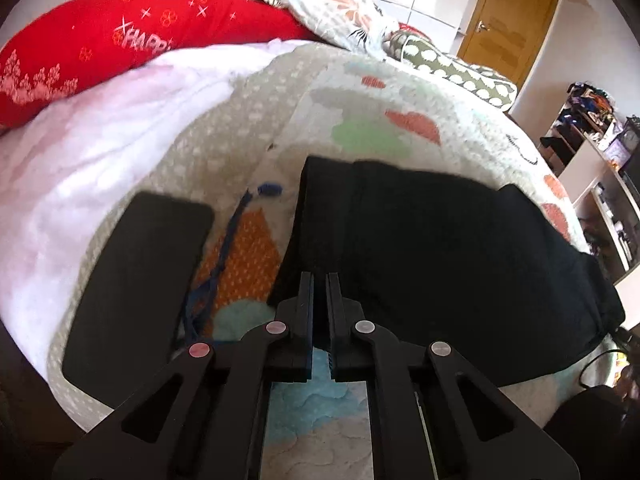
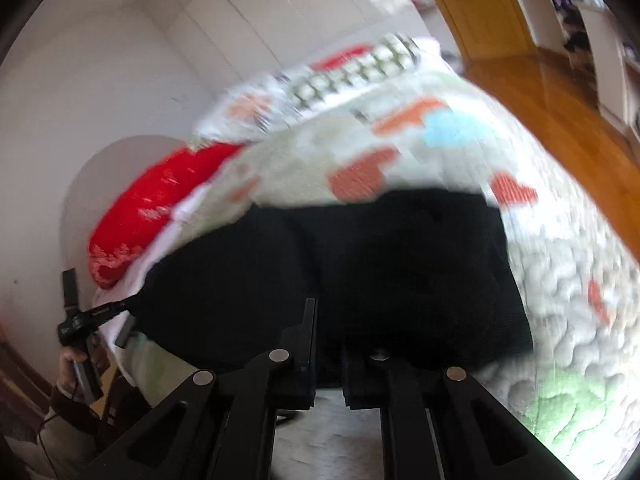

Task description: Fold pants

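Where the quilted bedspread with red hearts and pastel patches [image 1: 384, 92] covers the bed, the black fabric pants [image 1: 440, 264] are seen lying flat, folded into a broad rectangle. In the left wrist view, the pants are spread ahead of and to the right of the left gripper [image 1: 320, 280], whose jaws are drawn nearly together with only a thin slit between them; nothing is seen clamped, and the tips are placed at the near left edge of the pants. To the left of these jaws, a flat black rectangular slab [image 1: 140, 280] is laid on the bedspread, with a dark blue cord [image 1: 224, 252] between it and the jaws. Beyond them, a red cushion with white lettering [image 1: 120, 40] is propped.

In the blurred right wrist view, the pants [image 2: 360, 272] are stretched just ahead of the right gripper [image 2: 332, 312], whose jaws are held apart with a clear gap, over the near edge of the cloth. Whether the cloth is touched cannot be told. Far to the left of these jaws, the left gripper [image 2: 120, 312] is seen at the pants' corner.
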A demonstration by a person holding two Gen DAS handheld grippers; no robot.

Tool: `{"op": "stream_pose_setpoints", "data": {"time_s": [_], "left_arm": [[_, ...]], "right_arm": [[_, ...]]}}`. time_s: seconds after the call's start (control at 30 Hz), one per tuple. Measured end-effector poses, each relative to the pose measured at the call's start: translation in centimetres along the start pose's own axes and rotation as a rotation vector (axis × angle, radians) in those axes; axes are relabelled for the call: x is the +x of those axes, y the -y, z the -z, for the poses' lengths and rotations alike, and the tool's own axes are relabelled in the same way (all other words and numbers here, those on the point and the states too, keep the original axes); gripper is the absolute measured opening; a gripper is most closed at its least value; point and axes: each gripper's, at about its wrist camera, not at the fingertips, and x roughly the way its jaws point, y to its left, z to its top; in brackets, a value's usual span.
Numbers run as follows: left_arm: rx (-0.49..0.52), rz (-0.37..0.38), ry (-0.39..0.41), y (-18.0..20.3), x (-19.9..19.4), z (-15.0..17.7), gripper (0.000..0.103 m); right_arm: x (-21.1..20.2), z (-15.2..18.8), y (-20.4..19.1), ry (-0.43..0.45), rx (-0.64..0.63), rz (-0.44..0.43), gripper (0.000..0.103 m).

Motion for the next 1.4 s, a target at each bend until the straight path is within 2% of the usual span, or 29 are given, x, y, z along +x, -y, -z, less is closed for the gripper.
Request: {"op": "stream_pose_setpoints", "data": {"time_s": [0.03, 0.1, 0.23, 0.33, 0.43, 0.5, 0.53, 0.63, 0.67, 0.7, 0.73, 0.77, 0.8, 0.87, 0.93, 0.97, 1.0, 1.1, 1.17, 1.23, 1.27, 1.33, 1.4], "left_arm": [[-0.004, 0.001, 0.006, 0.0, -0.1, 0.1, 0.004], [-0.016, 0.011, 0.007, -0.1, -0.2, 0.1, 0.004], [-0.004, 0.011, 0.004, 0.0, -0.5, -0.1, 0.004], [0.015, -0.004, 0.008, 0.4, -0.8, -0.1, 0.004], [0.001, -0.009, 0.003, 0.3, -0.7, -0.1, 0.004], [0.001, -0.009, 0.004, 0.3, -0.8, 0.0, 0.004], [0.007, -0.013, 0.005, 0.4, -0.8, 0.0, 0.004], [0.027, -0.033, 0.007, 0.9, -0.8, -0.1, 0.004], [0.028, -0.038, 0.009, 1.0, -1.0, -0.2, 0.004], [0.026, -0.037, 0.013, 1.1, -1.2, -0.3, 0.004], [0.024, -0.034, 0.02, 1.1, -1.5, -0.4, 0.004], [0.021, -0.031, 0.032, 1.2, -1.9, -0.5, 0.004], [0.018, -0.029, 0.039, 1.1, -2.2, -0.6, 0.004], [-0.003, -0.035, 0.055, 1.2, -2.9, -0.7, 0.004], [-0.021, -0.048, 0.078, 1.2, -3.5, -0.9, 0.004], [-0.03, -0.049, 0.092, 1.3, -4.0, -0.9, 0.004], [-0.028, -0.047, 0.107, 1.6, -4.4, -1.0, 0.004], [-0.01, -0.056, 0.137, 2.5, -5.5, -1.1, 0.006], [0.013, -0.023, 0.138, 3.3, -5.7, -1.1, 0.012], [0.03, -0.005, 0.128, 4.0, -5.3, -0.9, 0.036], [0.032, -0.006, 0.125, 4.2, -5.2, -0.7, 0.04], [0.016, 0.006, 0.113, 4.0, -4.8, -0.2, 0.041], [-0.042, 0.028, 0.093, 2.8, -4.5, 0.4, 0.041]], "right_arm": [[0.1, 0.3, 0.7, -0.01, 0.03, -0.011, 0.015], [-0.7, 0.7, 1.8, 0.033, 0.088, -0.067, 0.018], [-2.5, 0.4, 2.4, 0.092, 0.103, -0.075, 0.042], [-2.8, -0.3, 4.0, 0.136, 0.201, -0.156, 0.046], [-2.1, -1.0, 5.6, 0.129, 0.349, -0.263, 0.048], [-2.4, -0.9, 6.1, 0.155, 0.382, -0.346, 0.049], [-2.5, -0.9, 6.2, 0.168, 0.385, -0.346, 0.052], [-2.8, -1.6, 6.3, 0.208, 0.37, -0.285, 0.052], [-3.0, -2.0, 5.9, 0.23, 0.329, -0.227, 0.05], [-3.2, -2.3, 5.3, 0.241, 0.287, -0.126, 0.038], [-3.5, -2.5, 4.5, 0.245, 0.235, -0.012, 0.03], [-3.9, -2.6, 3.4, 0.25, 0.154, 0.149, 0.03], [-4.0, -2.6, 2.8, 0.245, 0.097, 0.238, 0.03], [-3.6, -2.0, 2.6, 0.196, 0.02, 0.324, 0.03], [-3.7, -1.5, 3.1, 0.164, 0.028, 0.342, 0.03], [-4.1, -1.4, 3.5, 0.168, 0.047, 0.336, 0.034], [-4.9, -1.3, 3.8, 0.185, 0.074, 0.333, 0.037], [-6.9, -2.1, 3.8, 0.261, 0.105, 0.33, 0.039], [-7.2, -3.0, 2.8, 0.277, 0.074, 0.276, 0.041], [-6.2, -3.6, 0.7, 0.25, -0.007, 0.193, 0.041], [-5.3, -3.7, -0.5, 0.214, -0.056, 0.153, 0.041], [-4.0, -3.4, -2.0, 0.155, -0.104, 0.092, 0.041], [-2.9, -2.8, -2.6, 0.112, -0.106, 0.037, 0.042]]}}
